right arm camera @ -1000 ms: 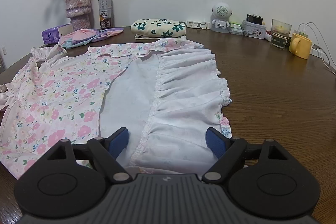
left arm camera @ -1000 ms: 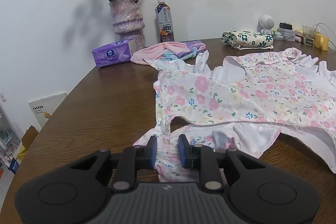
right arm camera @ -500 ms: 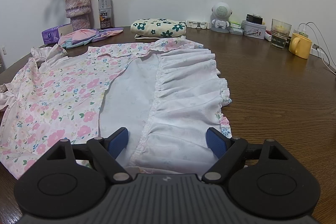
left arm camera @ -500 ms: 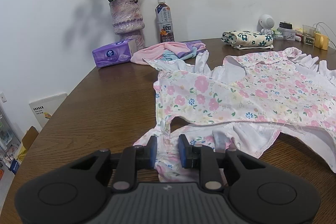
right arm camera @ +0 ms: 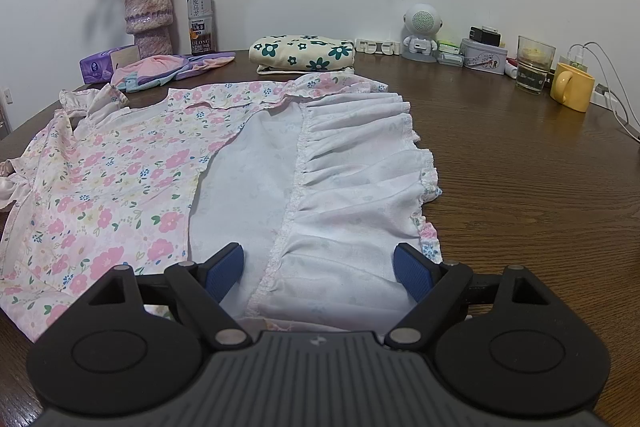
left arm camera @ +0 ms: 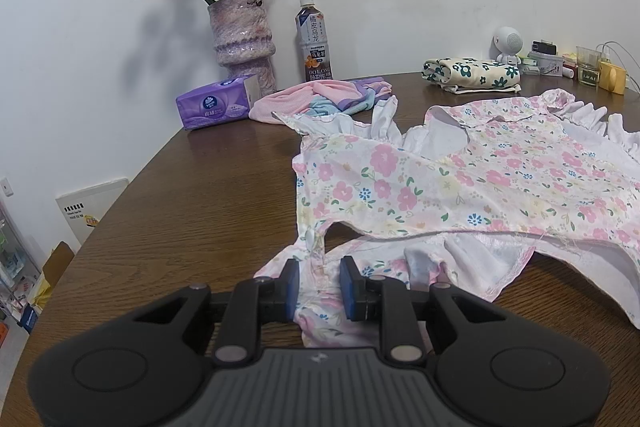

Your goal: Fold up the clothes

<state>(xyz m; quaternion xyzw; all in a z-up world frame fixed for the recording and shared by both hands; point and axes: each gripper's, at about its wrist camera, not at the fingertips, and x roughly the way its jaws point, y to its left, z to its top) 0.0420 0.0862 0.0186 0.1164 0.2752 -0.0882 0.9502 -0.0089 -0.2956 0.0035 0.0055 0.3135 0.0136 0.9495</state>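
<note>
Left wrist view: left tongs (left arm camera: 319,285) clamped narrow on a bunched strap end of the floral dress (left arm camera: 460,183), at the near edge of the brown desk (left arm camera: 192,195).
Right wrist view: right tongs (right arm camera: 319,269) spread wide over the dress's white ruffled hem (right arm camera: 352,187), pads (right arm camera: 225,269) clear of the cloth, nothing gripped. Dress lies flat across the desk middle, floral side to the left, white lining to the right. Far left: vase of dried roses (left arm camera: 242,39), tea bottle (left arm camera: 314,45), purple tissue pack (left arm camera: 214,105), pink and blue cloths (left arm camera: 320,99). Far centre: folded cream garment with dark green flowers (right arm camera: 302,53). Far right: small white robot figure (right arm camera: 420,31), tin (right arm camera: 482,55), glass (right arm camera: 534,69), yellow mug (right arm camera: 572,87), white cables (right arm camera: 612,83).
</note>
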